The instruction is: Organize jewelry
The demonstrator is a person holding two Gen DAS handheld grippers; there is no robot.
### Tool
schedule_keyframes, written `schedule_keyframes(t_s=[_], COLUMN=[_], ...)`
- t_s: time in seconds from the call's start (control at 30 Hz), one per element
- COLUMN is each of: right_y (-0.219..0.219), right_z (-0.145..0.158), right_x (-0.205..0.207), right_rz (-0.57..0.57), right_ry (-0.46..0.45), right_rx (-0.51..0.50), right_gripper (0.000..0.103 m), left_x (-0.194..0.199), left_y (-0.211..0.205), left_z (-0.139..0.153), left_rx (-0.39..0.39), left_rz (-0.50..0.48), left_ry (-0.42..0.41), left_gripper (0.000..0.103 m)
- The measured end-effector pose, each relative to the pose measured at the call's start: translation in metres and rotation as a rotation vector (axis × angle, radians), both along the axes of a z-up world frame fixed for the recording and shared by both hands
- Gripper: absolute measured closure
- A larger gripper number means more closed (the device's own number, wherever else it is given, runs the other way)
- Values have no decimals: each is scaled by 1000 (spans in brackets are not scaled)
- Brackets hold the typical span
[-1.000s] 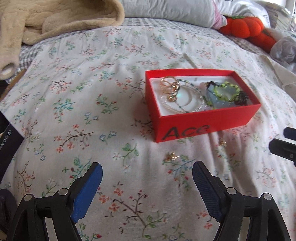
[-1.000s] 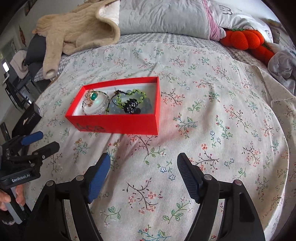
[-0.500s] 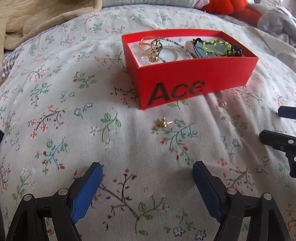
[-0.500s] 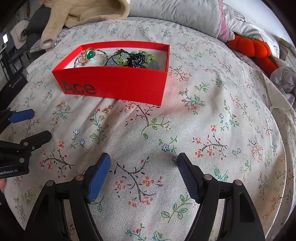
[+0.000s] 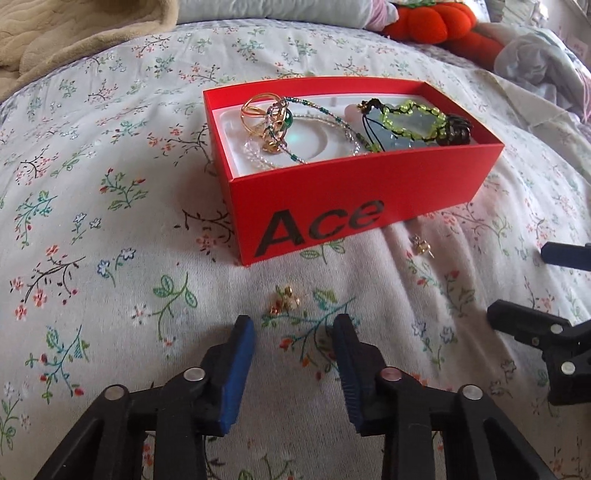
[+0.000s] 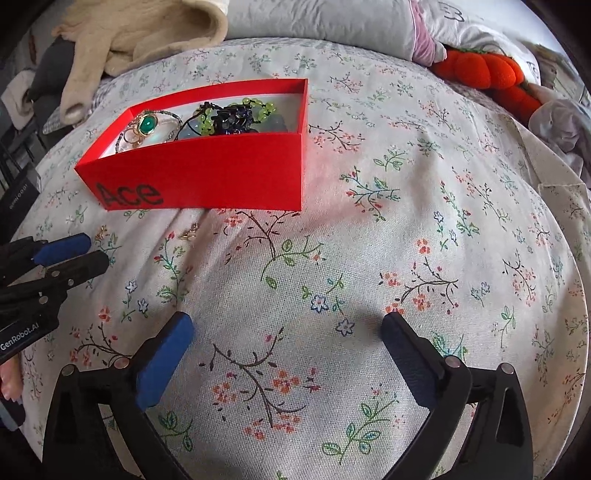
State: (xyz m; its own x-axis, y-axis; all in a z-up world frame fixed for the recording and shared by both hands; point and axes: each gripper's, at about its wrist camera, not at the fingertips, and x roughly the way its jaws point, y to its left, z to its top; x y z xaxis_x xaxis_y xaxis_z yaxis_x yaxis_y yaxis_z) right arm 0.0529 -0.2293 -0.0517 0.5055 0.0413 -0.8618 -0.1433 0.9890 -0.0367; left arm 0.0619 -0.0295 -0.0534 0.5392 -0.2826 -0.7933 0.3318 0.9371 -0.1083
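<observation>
Jewelry fills your red box (image 5: 354, 192) marked "Ace", which sits on the floral bedspread (image 5: 92, 206): gold rings (image 5: 258, 109) and a green-stone piece (image 6: 147, 123) at its left end, a green beaded bracelet (image 5: 412, 116) and a dark one (image 5: 458, 129) at its right. Two small gold earrings lie loose on the cloth in front of the box. One earring (image 5: 284, 300) is just ahead of your left gripper (image 5: 293, 328); the second earring (image 5: 421, 243) lies near the box's right corner. Half a second ago your left gripper's fingers stood wide apart; now they have narrowed to a small gap and hold nothing, and the near earring has come closer to the tips. Your right gripper (image 6: 284, 334) has its fingers spread wide and empty over bare bedspread, as before. An orange plush pumpkin (image 6: 480, 72), a beige garment (image 6: 122, 40) and a pillow (image 6: 325, 16) lie beyond the box.
</observation>
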Motion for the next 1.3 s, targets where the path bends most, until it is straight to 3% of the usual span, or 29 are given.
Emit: schedule_keyframes(t_s=[0.23,0.5,0.73,0.8,0.93,1.0,1.13,1.23,1.3], right_y=[4,17,29,34,48,53,57,59,61], right_z=[1,4,11,14,11,10,7,4,1], right_x=[3,4,9,13,21,23,29,32,34], right_rz=[11,88,127,140,167,169,177,184,188], right_ry=[11,1,-33,-46,-37,-42,-42,-34,-33], right_rx=[-5,-10,85,111,134,126,119,121,106], right_gripper=[0,0,1,4,33,39,62,68,69], left_x=[4,3,3,2,0,-1,-2,-5,-7], left_y=[-7,1,19,24,30,33,39,41,42], left_z=[1,6,15,17,16,14,9,10,11], left_rx=[-2,-6,-33,-39,-42,-38,-44,-43,-45], left_rz=[-21,-2,40,43,41,44,55,50,48], left_ry=[6,3,2,3,19,33,76,71,63], left_gripper=[99,103,103,103,103,103,103,84,81])
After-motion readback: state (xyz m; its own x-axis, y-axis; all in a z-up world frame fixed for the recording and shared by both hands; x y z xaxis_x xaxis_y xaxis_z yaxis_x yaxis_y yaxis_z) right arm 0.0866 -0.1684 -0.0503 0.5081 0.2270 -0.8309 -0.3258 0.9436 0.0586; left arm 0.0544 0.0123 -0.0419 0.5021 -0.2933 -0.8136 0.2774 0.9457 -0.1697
